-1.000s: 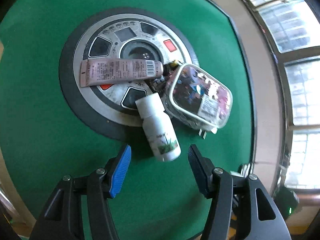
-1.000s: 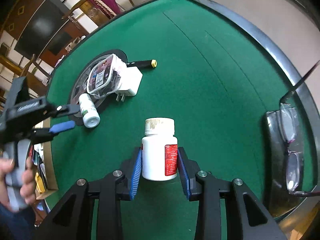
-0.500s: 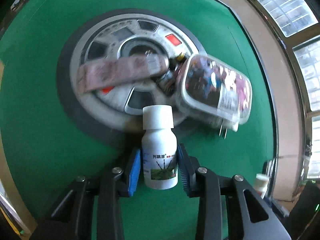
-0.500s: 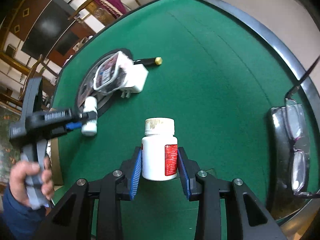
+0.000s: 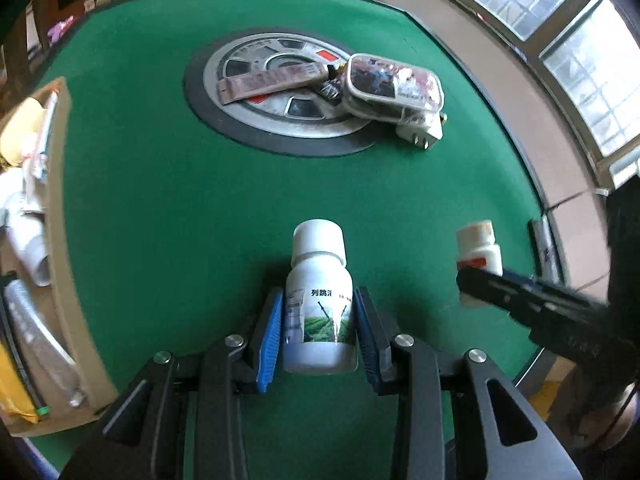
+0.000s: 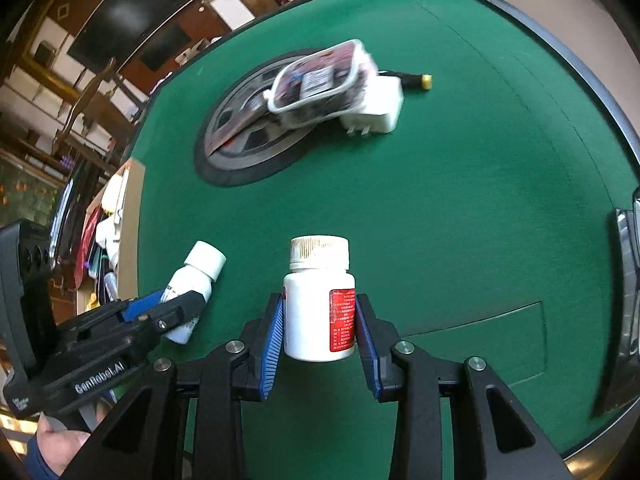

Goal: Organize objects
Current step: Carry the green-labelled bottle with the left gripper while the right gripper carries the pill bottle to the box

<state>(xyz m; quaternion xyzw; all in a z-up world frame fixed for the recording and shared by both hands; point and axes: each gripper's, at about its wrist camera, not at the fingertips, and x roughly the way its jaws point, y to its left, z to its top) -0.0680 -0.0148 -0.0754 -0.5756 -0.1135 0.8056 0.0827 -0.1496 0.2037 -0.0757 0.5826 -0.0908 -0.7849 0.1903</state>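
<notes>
The left gripper (image 5: 318,330) has its blue pads pressed on both sides of a white bottle with a green field label (image 5: 320,304), cap pointing away from the tool; the label carries Chinese characters, of which "列跳" reads fairly clearly and the smaller print does not. The jaws have just closed onto this bottle and stand narrowly apart, the width of its body. The right gripper (image 6: 319,330) likewise clamps a white pill bottle with a red label (image 6: 319,312) between its blue pads, ribbed cap away from the tool; the red panel is covered in fine white print too small to read. In the right wrist view the other tool shows to the lower left, its black body stamped "GenRobot.AI", a hand (image 6: 60,446) wrapped round its grip. Both bottles sit over the green felt table (image 5: 168,184). Well ahead of both tools lies a round grey centre panel (image 5: 264,120) set in the felt, and across it a pinkish tube (image 5: 268,82) with a barcode at one end. Touching the panel's far right edge, from the left tool, is a clear zip pouch (image 5: 394,86) with a white sticker whose text is illegible, resting on a white plug adapter (image 6: 378,110). Beyond the adapter a black pen with a yellow tip (image 6: 416,79) lies on the felt. To the left tool's left stands a cardboard box (image 5: 60,208) of mixed items
</notes>
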